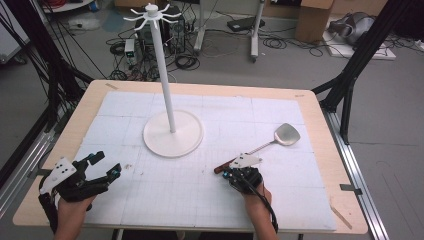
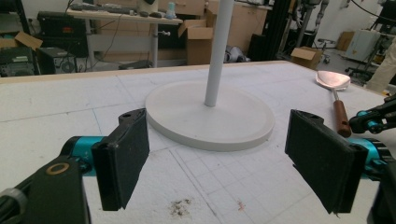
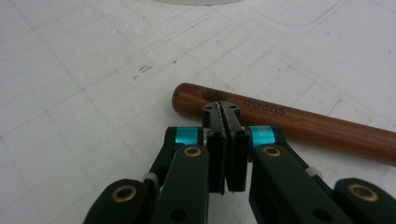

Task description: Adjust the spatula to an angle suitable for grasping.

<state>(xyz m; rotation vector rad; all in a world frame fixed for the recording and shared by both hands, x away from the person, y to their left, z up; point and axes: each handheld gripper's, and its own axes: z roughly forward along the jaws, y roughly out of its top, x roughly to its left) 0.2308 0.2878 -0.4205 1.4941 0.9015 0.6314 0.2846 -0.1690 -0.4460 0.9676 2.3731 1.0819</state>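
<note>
hovering lower centre, right gripper [image 3: 227, 108] fingers pressed together beside the brown wooden-handled metal spatula [image 3: 299, 122]; left gripper [image 2: 219, 158] fingers wide.

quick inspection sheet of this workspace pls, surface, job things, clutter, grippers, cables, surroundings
surface: wooden table under a white gridded mat; a small dark smudge on the mat.
job's things: spatula lying flat, wooden handle toward the right hand-held gripper; white hook stand upright, hooks bare.
clutter: nothing seen on the mat.
grippers: left hand-held gripper open, empty; right hand-held gripper shut, tips at the handle, not gripping it.
cables: black cable along the right forearm; loose cables on the floor.
surroundings: cardboard boxes, black frame legs.
</note>
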